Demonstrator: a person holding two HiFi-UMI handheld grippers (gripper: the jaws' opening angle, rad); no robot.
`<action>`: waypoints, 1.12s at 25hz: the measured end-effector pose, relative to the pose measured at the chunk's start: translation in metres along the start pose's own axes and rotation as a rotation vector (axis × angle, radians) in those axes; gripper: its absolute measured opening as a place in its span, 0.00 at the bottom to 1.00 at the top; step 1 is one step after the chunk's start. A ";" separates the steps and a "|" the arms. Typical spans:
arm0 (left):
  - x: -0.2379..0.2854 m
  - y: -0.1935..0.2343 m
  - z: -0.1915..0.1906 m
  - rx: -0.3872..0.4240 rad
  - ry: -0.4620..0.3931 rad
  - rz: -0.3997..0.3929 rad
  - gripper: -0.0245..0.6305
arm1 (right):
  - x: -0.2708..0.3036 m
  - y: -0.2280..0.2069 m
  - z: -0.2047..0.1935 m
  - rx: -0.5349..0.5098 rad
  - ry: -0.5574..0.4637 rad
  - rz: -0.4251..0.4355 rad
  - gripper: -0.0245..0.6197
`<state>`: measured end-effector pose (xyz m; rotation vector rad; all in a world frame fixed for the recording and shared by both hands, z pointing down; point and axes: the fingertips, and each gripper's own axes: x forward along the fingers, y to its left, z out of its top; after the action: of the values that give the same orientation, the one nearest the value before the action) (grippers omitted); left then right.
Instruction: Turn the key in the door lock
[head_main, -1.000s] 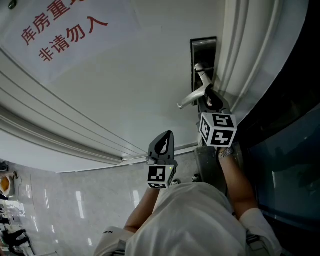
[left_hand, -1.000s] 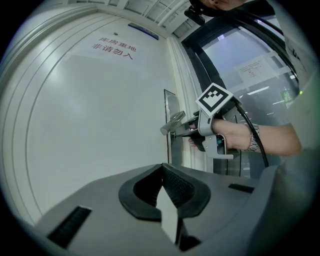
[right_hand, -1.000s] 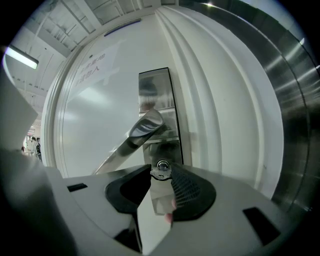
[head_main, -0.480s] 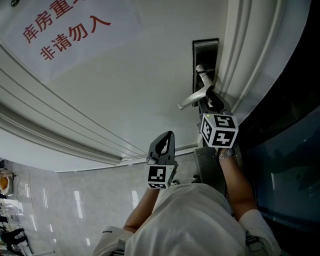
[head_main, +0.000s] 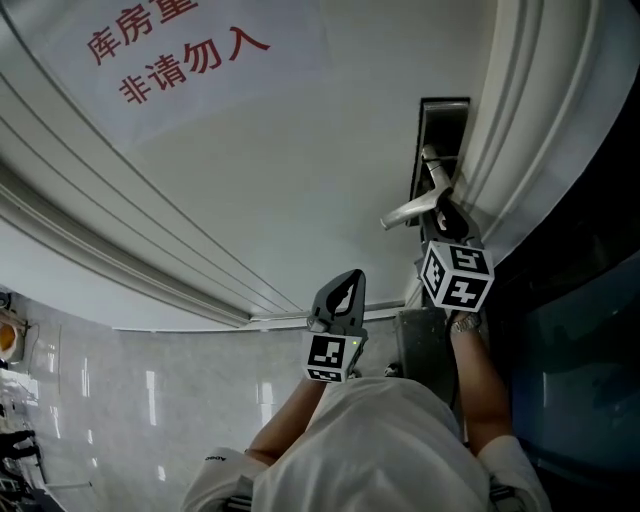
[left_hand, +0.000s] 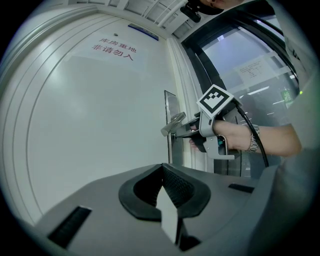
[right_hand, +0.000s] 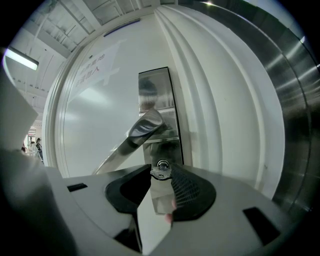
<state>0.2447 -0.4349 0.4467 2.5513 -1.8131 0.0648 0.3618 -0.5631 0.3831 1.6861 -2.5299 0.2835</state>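
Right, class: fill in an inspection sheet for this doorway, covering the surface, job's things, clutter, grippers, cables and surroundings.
Surface: white door; no table in view.
Job's things: key in the lock, just below the handle, both on a steel plate.
Clutter: nothing seen.
Grippers: right gripper appears closed on the key; left gripper shut, empty, held back from the door.
Cables: one black cable runs from the right gripper past the wrist.
Surroundings: red-lettered sign on the door; glass right of the frame; pale tiled floor.
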 end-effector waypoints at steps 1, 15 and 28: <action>-0.001 0.001 -0.001 -0.001 0.002 0.003 0.05 | 0.000 0.000 0.000 0.001 0.000 0.000 0.22; -0.005 0.002 -0.002 -0.002 0.006 0.023 0.05 | -0.001 0.000 0.000 0.085 0.002 0.023 0.22; -0.002 -0.001 -0.003 0.004 0.009 0.007 0.05 | -0.005 -0.005 0.001 0.387 -0.016 0.094 0.22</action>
<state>0.2448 -0.4327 0.4498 2.5431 -1.8200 0.0803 0.3683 -0.5610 0.3819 1.6867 -2.7034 0.8166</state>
